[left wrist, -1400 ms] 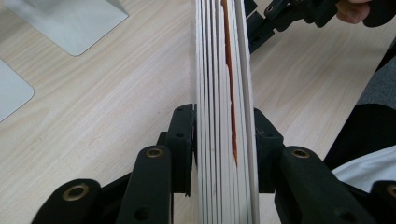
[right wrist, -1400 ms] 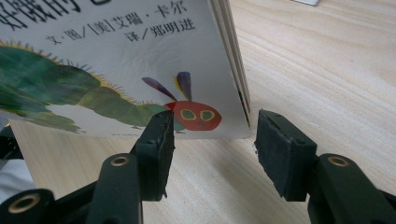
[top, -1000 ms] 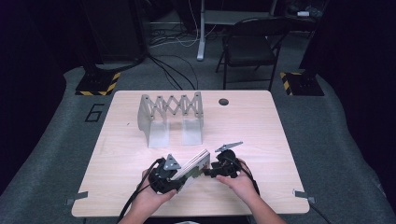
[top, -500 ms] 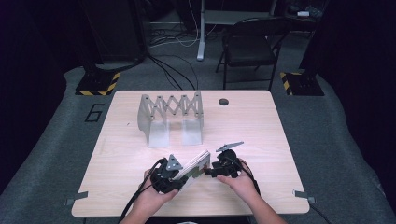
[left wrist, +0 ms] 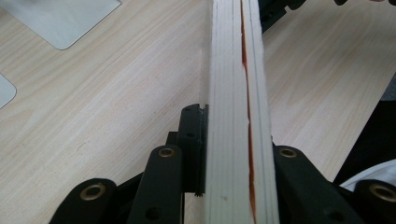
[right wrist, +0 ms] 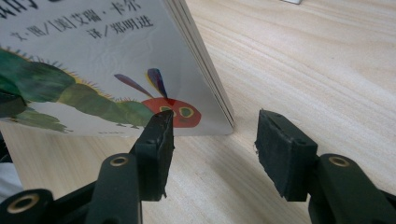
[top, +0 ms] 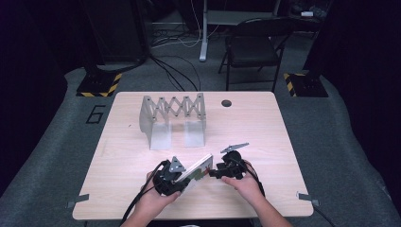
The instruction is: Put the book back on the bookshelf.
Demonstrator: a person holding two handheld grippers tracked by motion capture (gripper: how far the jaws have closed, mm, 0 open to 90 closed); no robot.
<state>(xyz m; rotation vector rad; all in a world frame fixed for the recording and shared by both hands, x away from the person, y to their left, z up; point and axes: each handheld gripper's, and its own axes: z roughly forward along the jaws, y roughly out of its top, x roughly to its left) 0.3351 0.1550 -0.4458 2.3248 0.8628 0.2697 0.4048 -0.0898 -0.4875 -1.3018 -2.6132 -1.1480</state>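
Note:
A picture board book (top: 197, 170) with a green caterpillar on its white cover (right wrist: 93, 56) stands tilted on edge near the table's front edge. My left gripper (top: 185, 176) is shut on it, with the jaws pressing both sides of the thick page block (left wrist: 231, 70). Those jaws have just been closing on the book. My right gripper (top: 214, 173) sits just right of the book with its jaws apart (right wrist: 212, 135). The book's lower corner lies beside its left pad (right wrist: 156, 140), and nothing is between the pads.
An expanding metal book rack (top: 172, 116) stands at the back left of the wooden table (top: 265, 132). A round cable hole (top: 226, 102) lies behind it to the right. A folding chair (top: 253, 47) stands past the far edge.

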